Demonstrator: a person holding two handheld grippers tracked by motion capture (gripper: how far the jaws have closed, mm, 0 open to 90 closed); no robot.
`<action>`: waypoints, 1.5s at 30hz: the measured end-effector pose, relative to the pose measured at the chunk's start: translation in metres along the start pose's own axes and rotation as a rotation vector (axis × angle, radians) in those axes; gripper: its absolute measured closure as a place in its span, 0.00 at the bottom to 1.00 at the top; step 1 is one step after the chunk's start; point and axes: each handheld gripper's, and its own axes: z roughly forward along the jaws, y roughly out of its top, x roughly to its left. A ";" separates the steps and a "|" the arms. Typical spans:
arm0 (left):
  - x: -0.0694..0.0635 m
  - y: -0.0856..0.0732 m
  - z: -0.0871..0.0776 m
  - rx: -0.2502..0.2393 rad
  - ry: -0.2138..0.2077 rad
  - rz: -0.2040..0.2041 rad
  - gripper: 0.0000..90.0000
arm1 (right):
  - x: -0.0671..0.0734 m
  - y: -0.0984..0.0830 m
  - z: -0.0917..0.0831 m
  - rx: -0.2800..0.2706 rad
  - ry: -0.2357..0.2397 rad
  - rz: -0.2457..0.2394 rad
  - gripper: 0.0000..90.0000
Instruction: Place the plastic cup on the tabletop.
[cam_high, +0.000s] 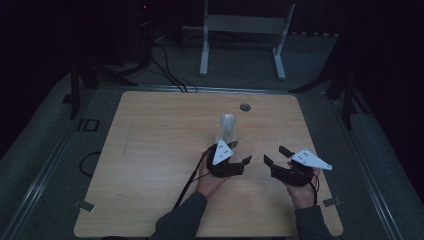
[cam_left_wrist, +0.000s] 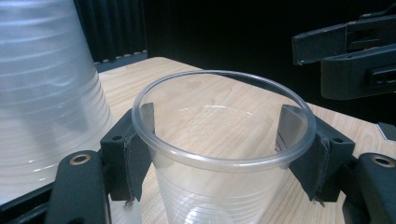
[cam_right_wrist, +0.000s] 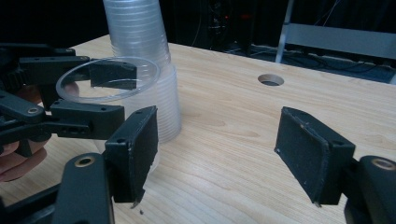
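Left gripper view: our left gripper clamps the clear cup (thin walls).
Right gripper: wide, empty.
Risk: squeezing harder may crush it.

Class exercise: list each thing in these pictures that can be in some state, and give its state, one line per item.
Single clear cup: upright, mouth up, empty, clamped near its rim.
Stack of clear cups: upside down, standing on the table beside the single cup.
Left hand-held gripper: shut on the single clear cup.
Right hand-held gripper: open, holding nothing.
Table: wooden top, with a round hole near its far edge.
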 end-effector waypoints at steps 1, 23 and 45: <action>0.000 -0.001 0.000 0.001 -0.001 0.000 0.32 | 0.000 0.000 0.000 0.000 0.000 -0.001 0.33; 0.003 -0.013 0.007 0.038 0.011 -0.011 0.32 | 0.000 -0.001 0.001 0.002 0.002 -0.005 0.33; 0.003 -0.018 0.009 0.057 0.022 -0.003 0.32 | 0.000 -0.001 0.000 0.001 0.004 -0.004 0.33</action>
